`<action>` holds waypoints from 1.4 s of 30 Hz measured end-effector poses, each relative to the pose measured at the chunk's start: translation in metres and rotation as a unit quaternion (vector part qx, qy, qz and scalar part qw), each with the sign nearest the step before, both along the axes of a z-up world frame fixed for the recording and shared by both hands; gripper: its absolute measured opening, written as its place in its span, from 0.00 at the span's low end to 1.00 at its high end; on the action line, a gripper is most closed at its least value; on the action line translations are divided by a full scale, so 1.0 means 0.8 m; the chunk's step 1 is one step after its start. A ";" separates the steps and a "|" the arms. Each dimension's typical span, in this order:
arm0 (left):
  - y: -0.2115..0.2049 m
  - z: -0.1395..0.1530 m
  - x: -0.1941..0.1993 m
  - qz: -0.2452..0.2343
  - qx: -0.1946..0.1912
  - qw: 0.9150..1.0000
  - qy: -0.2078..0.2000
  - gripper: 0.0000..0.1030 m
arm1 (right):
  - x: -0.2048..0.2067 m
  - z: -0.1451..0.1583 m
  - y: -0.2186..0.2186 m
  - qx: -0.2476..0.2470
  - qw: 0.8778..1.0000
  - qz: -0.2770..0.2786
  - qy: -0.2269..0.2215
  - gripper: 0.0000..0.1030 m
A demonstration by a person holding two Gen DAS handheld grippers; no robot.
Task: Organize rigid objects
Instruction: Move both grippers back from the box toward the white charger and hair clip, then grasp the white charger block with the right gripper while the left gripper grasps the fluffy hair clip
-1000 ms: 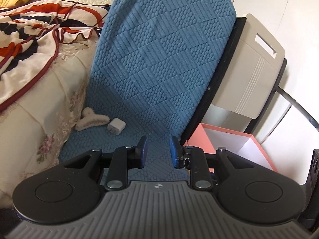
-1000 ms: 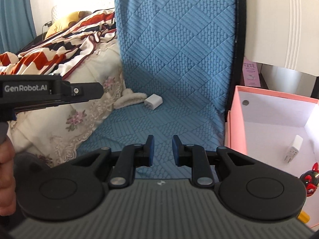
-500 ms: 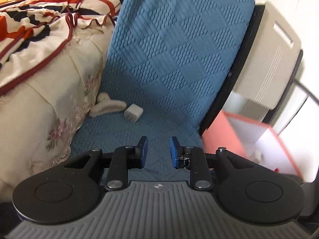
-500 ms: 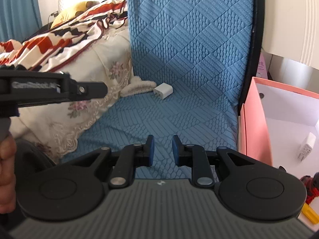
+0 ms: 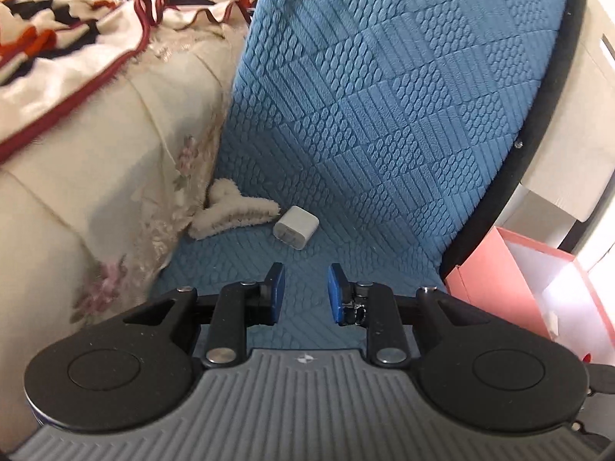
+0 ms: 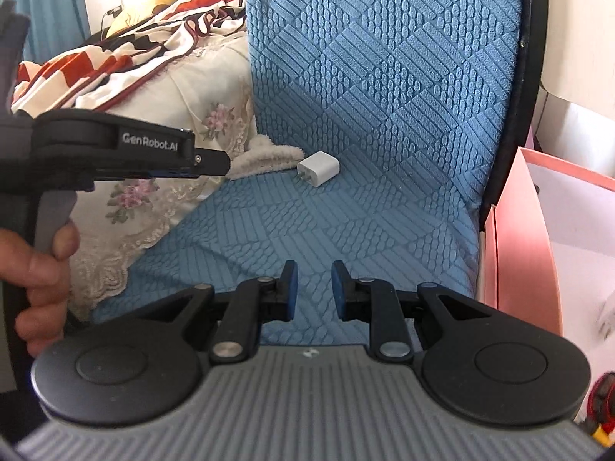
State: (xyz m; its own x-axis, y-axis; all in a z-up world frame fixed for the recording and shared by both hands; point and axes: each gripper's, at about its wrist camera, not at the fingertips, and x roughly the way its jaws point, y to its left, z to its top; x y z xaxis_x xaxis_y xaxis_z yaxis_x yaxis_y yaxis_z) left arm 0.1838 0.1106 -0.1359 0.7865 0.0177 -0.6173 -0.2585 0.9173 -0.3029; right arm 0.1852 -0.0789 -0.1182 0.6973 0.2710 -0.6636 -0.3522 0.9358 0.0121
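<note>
A white charger plug (image 5: 296,227) lies on the blue textured chair seat (image 5: 346,176), beside a fluffy cream hair claw (image 5: 230,213). Both show in the right wrist view too: the charger (image 6: 319,168) and the hair claw (image 6: 265,157). My left gripper (image 5: 305,294) is open and empty, a short way in front of the charger. My right gripper (image 6: 314,288) is open and empty, further back over the seat. The left gripper's body (image 6: 115,150) shows at the left of the right wrist view. A pink box (image 5: 538,280) with a white inside stands to the right of the chair.
A bed with a cream floral cover (image 5: 96,161) and a red, black and white blanket (image 5: 77,27) presses against the chair's left side. A beige appliance (image 5: 576,115) stands behind the chair. Small items lie in the pink box (image 6: 538,238).
Both grippers have moved forward and left, towards the charger and hair claw, which now look larger. The pink box has slid towards the right edge of both views. The jaws stay open.
</note>
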 end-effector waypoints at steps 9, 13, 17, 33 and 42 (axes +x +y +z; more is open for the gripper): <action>0.014 -0.018 0.048 -0.005 -0.017 1.000 0.025 0.28 | 0.037 -0.015 -0.009 0.001 1.000 0.000 0.014 0.22; 0.023 -0.025 0.067 -0.010 -0.031 0.999 0.037 0.43 | 0.054 -0.019 -0.005 0.002 1.000 0.006 0.016 0.22; 0.040 -0.032 0.081 0.012 -0.051 0.997 0.055 0.44 | 0.071 -0.021 0.003 -0.003 1.000 0.021 0.011 0.22; 0.100 -0.050 0.128 0.061 -0.087 0.992 0.061 0.43 | 0.140 -0.052 0.032 -0.018 0.998 0.067 -0.004 0.46; 0.102 -0.055 0.163 0.057 -0.052 0.994 0.072 0.43 | 0.191 -0.063 0.039 -0.022 0.997 0.077 -0.010 0.46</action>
